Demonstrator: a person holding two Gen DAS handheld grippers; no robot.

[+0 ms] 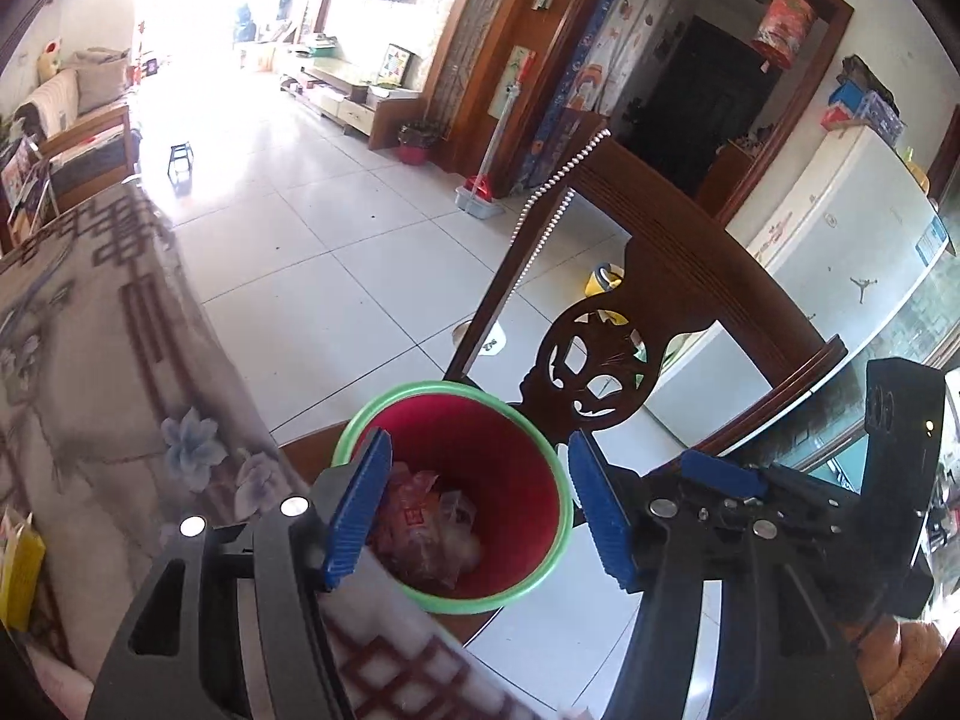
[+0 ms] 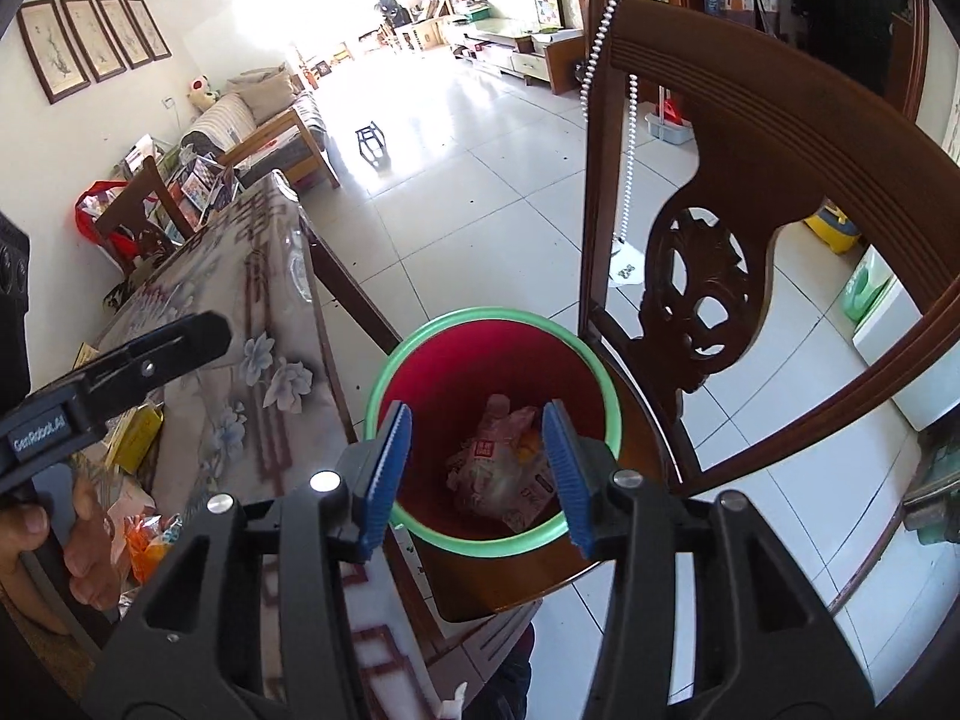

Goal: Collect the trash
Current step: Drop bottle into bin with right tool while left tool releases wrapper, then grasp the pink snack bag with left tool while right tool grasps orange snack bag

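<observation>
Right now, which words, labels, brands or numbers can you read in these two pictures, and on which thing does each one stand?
"GenRobot.AI": white letters on the black body of the left gripper, seen from the right wrist view.
Red label on a wrapper in the red bin: characters too small to read.
Red print and blue sticker on the white freezer: blurred, not readable.
Basketball-player logo on the freezer: a figure only, no words.
Nothing else is readable.

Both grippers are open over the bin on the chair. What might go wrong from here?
1. The red bin stands on the chair seat near its front edge; a nudge from the right gripper or left gripper might tip it.
2. Wrappers remain on the table; they may be missed.
3. The grippers sit close together and might collide.
</observation>
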